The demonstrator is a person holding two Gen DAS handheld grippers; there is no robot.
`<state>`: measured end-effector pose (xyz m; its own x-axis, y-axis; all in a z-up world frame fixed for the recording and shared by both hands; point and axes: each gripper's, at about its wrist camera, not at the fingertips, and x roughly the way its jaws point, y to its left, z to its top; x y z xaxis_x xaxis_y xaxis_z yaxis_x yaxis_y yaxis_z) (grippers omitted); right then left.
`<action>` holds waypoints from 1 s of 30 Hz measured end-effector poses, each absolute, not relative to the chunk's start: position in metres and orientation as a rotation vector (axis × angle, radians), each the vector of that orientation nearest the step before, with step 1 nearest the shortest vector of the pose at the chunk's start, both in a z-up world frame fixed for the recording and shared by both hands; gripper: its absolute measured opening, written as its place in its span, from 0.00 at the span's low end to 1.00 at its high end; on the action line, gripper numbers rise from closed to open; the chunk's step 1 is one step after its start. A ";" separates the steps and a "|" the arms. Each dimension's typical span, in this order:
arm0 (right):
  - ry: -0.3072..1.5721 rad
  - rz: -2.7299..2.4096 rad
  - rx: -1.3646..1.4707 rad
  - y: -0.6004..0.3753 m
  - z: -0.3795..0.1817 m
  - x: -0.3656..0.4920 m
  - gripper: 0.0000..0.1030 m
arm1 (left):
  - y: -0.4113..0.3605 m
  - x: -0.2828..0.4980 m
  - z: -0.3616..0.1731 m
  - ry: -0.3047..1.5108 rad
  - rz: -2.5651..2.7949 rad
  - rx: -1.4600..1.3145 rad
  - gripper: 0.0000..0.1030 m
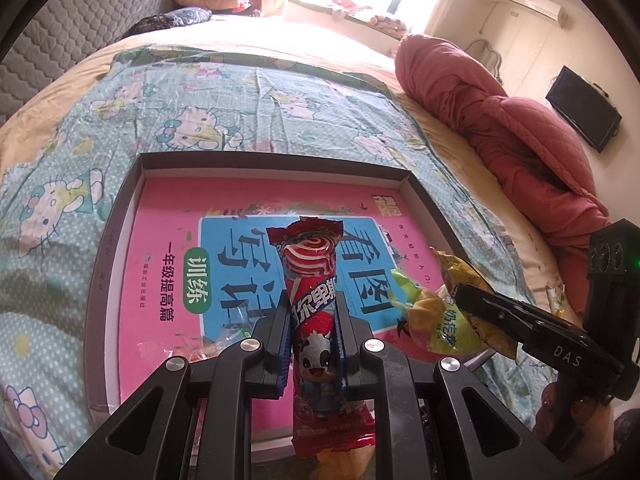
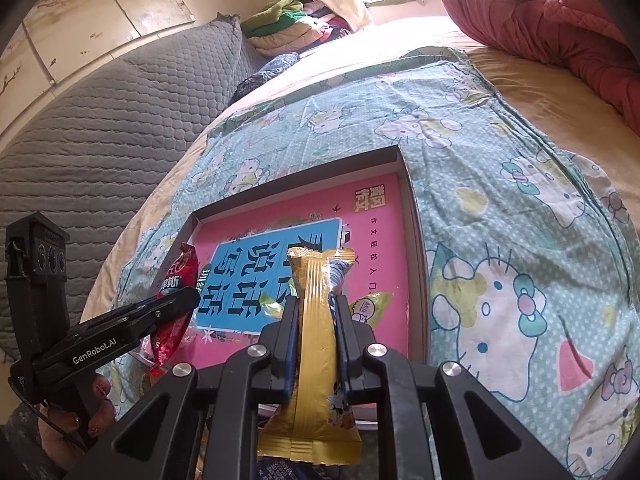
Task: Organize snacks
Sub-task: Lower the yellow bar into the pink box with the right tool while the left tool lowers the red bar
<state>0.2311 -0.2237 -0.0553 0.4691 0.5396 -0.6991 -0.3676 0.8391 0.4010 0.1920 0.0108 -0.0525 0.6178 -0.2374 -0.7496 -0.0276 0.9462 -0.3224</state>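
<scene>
My left gripper (image 1: 312,312) is shut on a red snack packet (image 1: 310,280) with a cartoon cow, held upright over a shallow dark-rimmed tray (image 1: 272,160) lined with a pink book cover. My right gripper (image 2: 316,308) is shut on a gold snack packet (image 2: 318,320) over the tray's (image 2: 404,184) near right part. In the left wrist view the right gripper (image 1: 476,300) comes in from the right with its gold packet (image 1: 456,268). The right wrist view shows the left gripper (image 2: 176,304) with the red packet (image 2: 178,276). A green and yellow packet (image 2: 370,308) lies in the tray.
The tray rests on a Hello Kitty sheet (image 1: 160,100) spread over a bed. A bunched red quilt (image 1: 500,120) lies to the right and a grey quilted headboard (image 2: 100,140) to the left. Clear wrappers (image 1: 224,344) sit at the tray's near edge. A hand (image 2: 96,400) grips the left tool.
</scene>
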 end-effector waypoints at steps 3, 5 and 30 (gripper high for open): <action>0.939 0.554 0.206 -0.223 -0.057 0.232 0.17 | 0.011 0.195 -0.055 0.908 -0.122 -0.319 0.17; 0.937 0.550 0.206 -0.223 -0.058 0.233 0.17 | 0.010 0.195 -0.056 0.910 -0.121 -0.317 0.17; 0.919 0.444 0.145 -0.233 -0.055 0.236 0.20 | 0.017 0.195 -0.055 0.904 -0.132 -0.332 0.29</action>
<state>0.2360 -0.2329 -0.0551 0.5242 0.4302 -0.7350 -0.3080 0.9004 0.3074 0.1955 0.0169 -0.0546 0.6144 -0.2509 -0.7480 -0.0265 0.9410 -0.3374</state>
